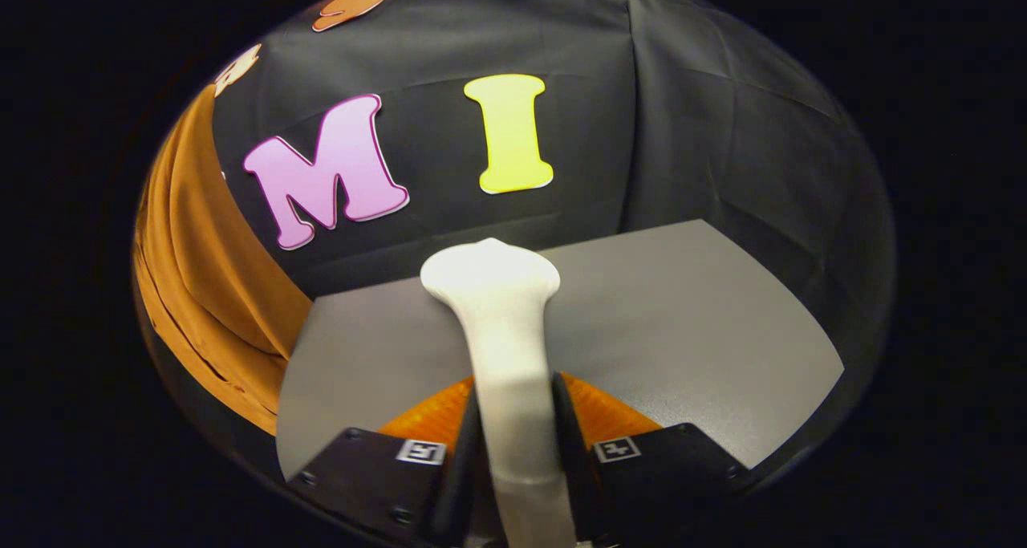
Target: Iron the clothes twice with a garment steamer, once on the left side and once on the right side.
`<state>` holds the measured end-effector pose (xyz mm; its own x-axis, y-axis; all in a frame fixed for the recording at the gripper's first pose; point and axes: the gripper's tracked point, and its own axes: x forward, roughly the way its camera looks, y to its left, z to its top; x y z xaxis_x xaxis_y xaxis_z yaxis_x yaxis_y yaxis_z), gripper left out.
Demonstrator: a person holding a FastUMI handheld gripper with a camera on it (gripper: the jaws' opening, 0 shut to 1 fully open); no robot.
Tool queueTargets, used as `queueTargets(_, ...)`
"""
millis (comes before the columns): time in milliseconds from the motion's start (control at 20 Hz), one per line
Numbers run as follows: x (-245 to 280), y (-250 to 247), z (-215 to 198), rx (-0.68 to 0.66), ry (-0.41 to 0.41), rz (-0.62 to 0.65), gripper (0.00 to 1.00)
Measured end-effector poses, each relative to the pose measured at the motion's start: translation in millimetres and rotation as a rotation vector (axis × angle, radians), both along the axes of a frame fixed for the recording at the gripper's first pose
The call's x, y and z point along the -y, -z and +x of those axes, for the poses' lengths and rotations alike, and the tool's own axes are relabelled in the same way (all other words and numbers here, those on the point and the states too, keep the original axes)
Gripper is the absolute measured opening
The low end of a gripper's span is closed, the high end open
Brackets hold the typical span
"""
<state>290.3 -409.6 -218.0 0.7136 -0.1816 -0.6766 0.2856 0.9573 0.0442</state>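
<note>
1. Our gripper (pixel 516 420) is closed on the white garment steamer (pixel 501 331). Both fingers press the slim handle from either side, with no gap showing between finger and handle. That seems the sensible hold, since the neck is the narrowest part and the flared head cannot slide back through.

2. The steamer runs straight out along the fingers, its broad head (pixel 491 271) pointing away from us, beyond the fingertips. We judge it is held this way so that its head can be swung towards cloth by turning the wrist alone.

3. Below the steamer lies a grey tabletop (pixel 682 323). Whether the head touches it or hangs just above we cannot tell. An orange piece (pixel 610 416) shows under the fingers on both sides of the handle; what it is we cannot make out, possibly a stand or base.

4. The garment to be ironed, an orange cloth (pixel 200 267), hangs to the left of the table, well apart from the steamer head and in front of the black booth wall (pixel 706 131). It drapes in long vertical folds, so it looks hung up for steaming.

5. We judge no pass is under way: the head points at the wall, not at the cloth. The next move calls for carrying the steamer left and turning the head towards the fabric.
</note>
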Motion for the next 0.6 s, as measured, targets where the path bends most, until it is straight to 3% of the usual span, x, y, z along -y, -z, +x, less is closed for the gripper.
queueTargets(50,0.9,12.0,4.2,0.005,-0.007,-0.003,0.49)
queueTargets(100,2.0,14.7,5.8,0.016,-0.007,0.013,0.45)
queueTargets(600,5.9,-44.5,-21.9,0.15,0.047,-0.008,0.45)
